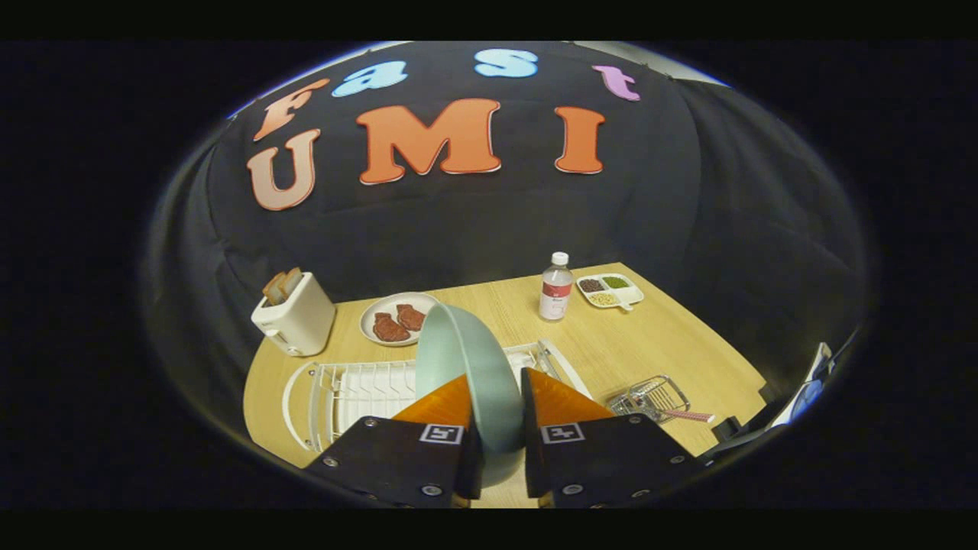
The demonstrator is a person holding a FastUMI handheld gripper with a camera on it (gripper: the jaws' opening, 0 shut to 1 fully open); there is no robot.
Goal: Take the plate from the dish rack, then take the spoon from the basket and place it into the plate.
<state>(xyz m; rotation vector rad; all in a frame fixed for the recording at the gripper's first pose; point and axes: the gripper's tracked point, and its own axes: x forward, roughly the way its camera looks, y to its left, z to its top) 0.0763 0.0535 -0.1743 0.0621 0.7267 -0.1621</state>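
1. Tool (497, 416) is pinching the pale green plate (466, 367) on edge, both fingers pressing its faces; plate is standing upright between them.
2. Dish rack (359, 389) is sitting just ahead of the tool and below the plate, so the plate looks lifted clear or nearly so.
3. Wire basket (649, 397) with the pink-handled spoon (688, 416) is lying just right of the tool.
4. Next call: keeping the squeeze firm, tilting the plate flat, setting it on bare tabletop (672, 344) near the basket, avoiding the bottle (556, 289) beyond.
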